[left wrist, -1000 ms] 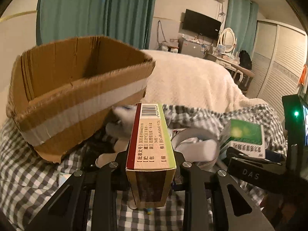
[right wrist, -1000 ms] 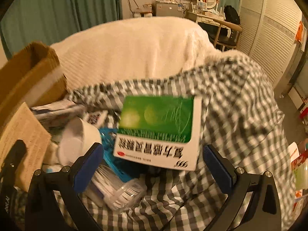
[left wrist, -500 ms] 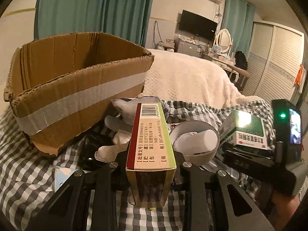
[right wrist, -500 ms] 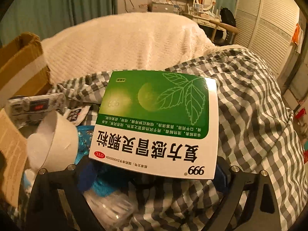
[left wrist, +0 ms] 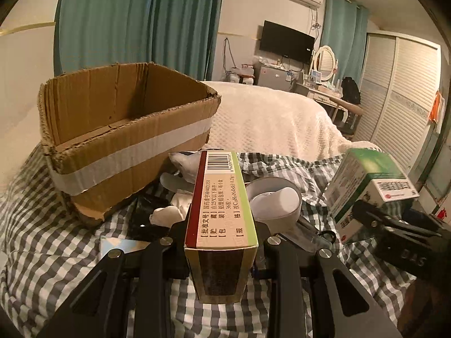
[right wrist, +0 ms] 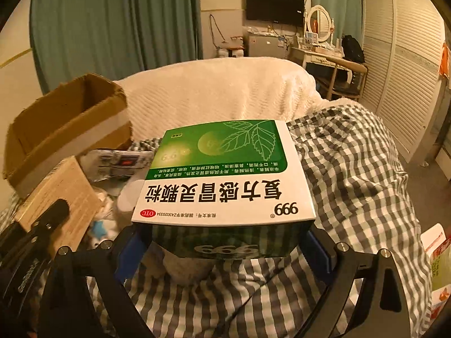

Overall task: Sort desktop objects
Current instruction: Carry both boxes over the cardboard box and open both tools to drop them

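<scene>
A narrow red-and-green medicine box (left wrist: 221, 219) is clamped by the left gripper (left wrist: 222, 249) at lower centre. The green 999 medicine box (right wrist: 225, 180) is gripped by the right gripper (right wrist: 225, 250), whose jaws have just closed slightly. A cardboard box (left wrist: 126, 138) stands at upper left on checked cloth (left wrist: 33, 225).

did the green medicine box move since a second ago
Yes. The green medicine box has risen off the checked cloth into the right gripper, whose jaws have just been closing on it; it now overlaps the white bed behind.

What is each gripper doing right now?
Left gripper: shut on the narrow medicine box.
Right gripper: closed on the green 999 medicine box.
</scene>
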`<act>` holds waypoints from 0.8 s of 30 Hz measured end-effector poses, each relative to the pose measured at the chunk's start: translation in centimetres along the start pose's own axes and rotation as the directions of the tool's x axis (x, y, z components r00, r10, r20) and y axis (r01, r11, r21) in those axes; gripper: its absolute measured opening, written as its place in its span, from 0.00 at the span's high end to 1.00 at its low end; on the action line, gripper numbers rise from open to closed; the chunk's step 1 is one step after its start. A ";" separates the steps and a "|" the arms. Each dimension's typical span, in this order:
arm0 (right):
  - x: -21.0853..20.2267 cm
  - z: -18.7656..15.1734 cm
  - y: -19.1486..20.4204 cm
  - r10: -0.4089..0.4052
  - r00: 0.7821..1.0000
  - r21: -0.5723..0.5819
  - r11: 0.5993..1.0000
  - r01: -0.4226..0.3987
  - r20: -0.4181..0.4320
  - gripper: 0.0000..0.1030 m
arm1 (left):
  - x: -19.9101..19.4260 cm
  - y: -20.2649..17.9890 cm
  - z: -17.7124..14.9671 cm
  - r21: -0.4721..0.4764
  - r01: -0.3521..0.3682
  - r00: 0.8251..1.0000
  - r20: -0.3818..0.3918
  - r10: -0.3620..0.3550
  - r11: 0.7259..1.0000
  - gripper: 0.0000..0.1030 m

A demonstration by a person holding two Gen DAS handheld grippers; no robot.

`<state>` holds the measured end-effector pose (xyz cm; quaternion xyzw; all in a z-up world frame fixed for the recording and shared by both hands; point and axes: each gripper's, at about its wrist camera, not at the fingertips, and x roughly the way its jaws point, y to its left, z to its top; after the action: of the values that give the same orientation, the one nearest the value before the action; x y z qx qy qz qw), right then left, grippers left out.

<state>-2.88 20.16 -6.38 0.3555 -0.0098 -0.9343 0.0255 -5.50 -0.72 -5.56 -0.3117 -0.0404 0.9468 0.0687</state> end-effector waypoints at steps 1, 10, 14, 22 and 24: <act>-0.4 0.1 0.1 0.003 1.000 -0.004 1.000 -0.003 0.006 0.09 | -0.2 0.0 0.0 0.000 0.000 1.000 0.001 0.000 1.000 0.72; -5.0 1.0 1.7 0.072 0.994 -0.045 0.997 -0.068 0.083 0.09 | -2.7 0.5 1.5 -0.017 -0.014 0.999 0.041 0.014 1.000 0.72; -7.1 1.9 3.4 0.149 0.984 -0.066 0.988 -0.143 0.103 0.09 | -4.5 1.5 3.3 -0.040 -0.018 0.997 0.072 0.021 0.999 0.72; -9.3 6.6 9.0 0.316 0.937 -0.163 0.943 -0.291 0.150 0.09 | -6.8 5.9 9.3 -0.086 -0.073 0.979 0.183 0.088 0.994 0.72; -9.0 7.9 10.8 0.341 0.928 -0.186 0.932 -0.312 0.151 0.09 | -6.5 7.1 10.3 -0.097 -0.093 0.975 0.191 0.111 0.991 0.72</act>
<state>-0.99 9.83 5.88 0.2593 0.0031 -0.9430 0.2084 -7.22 -9.12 5.67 -0.2216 -0.0724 0.9724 0.0020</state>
